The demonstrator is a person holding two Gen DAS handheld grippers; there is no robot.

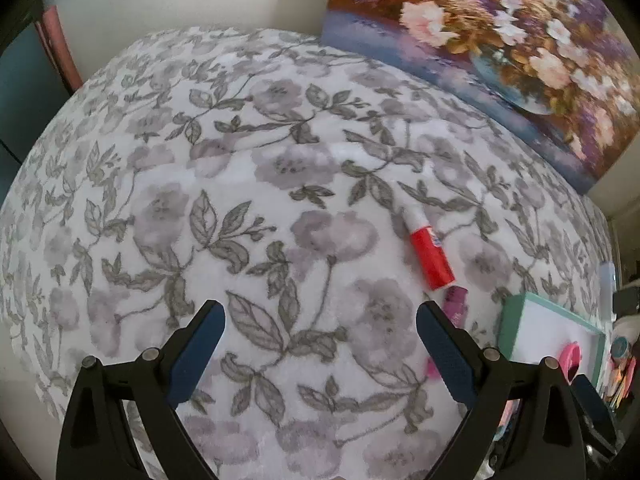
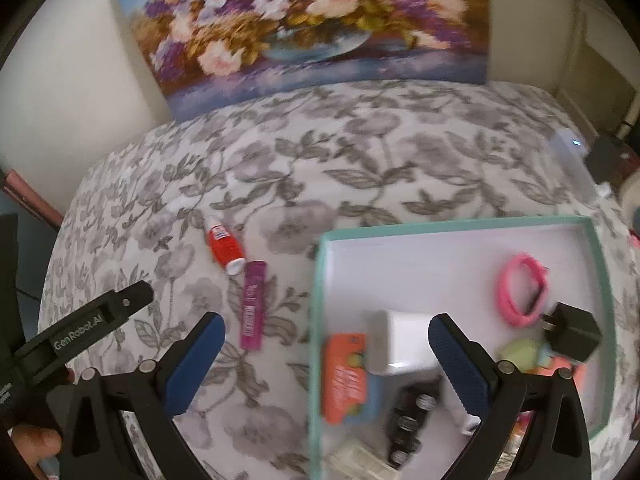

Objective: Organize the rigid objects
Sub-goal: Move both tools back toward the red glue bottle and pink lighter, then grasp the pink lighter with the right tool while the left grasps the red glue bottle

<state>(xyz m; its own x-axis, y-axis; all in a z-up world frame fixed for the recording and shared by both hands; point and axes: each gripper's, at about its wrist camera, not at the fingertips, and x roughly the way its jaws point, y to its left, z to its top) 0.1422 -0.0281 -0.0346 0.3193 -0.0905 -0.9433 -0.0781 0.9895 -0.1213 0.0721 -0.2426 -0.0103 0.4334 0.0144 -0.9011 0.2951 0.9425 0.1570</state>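
Grey-floral white bedspread (image 2: 360, 168), red bottle (image 2: 224, 246), magenta tube (image 2: 251, 308), teal-rimmed white box (image 2: 440, 256), pink band (image 2: 520, 294).

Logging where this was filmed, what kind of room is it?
Probably a bedroom: a floral blanket covers a bed-like surface, a flower painting leans on the wall, and small items sit in a teal box.

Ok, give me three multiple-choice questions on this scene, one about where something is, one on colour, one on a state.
1. Where does the red bottle lie?
A. in the box
B. on the blanket, left of the box
C. on the painting

2. What colour is the band in the box?
A. pink
B. green
C. black

3. How are the right tongs?
A. shut on the bottle
B. shut on the tube
C. open, holding nothing

Answers: 1 B, it rests on the blanket beside the purple tube. 2 A, a pink loop near the black plug. 3 C, the jaws stand wide apart and empty.
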